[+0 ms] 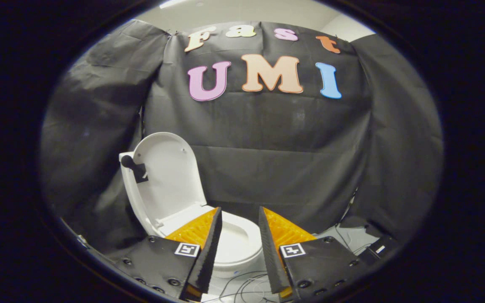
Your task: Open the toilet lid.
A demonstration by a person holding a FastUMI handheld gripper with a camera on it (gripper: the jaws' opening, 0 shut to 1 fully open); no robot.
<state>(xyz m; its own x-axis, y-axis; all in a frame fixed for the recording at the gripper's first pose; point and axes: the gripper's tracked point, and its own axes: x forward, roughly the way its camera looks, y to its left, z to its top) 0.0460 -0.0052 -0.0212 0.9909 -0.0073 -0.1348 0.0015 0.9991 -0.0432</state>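
The toilet [230, 248] sits ahead of the claw [240, 216], its seat and bowl showing between and beyond the two spread fingers. The toilet lid [169, 172] already stands upright at about eleven o'clock from the fingertips, leaning back toward the black cloth wall [267, 147]. The claw is released and grips nothing. The lifting looks finished, so the sound move is probably to draw straight back without nudging the lid forward. The bowl's inside is hidden. Thin cables [242, 286] lie on the floor below.
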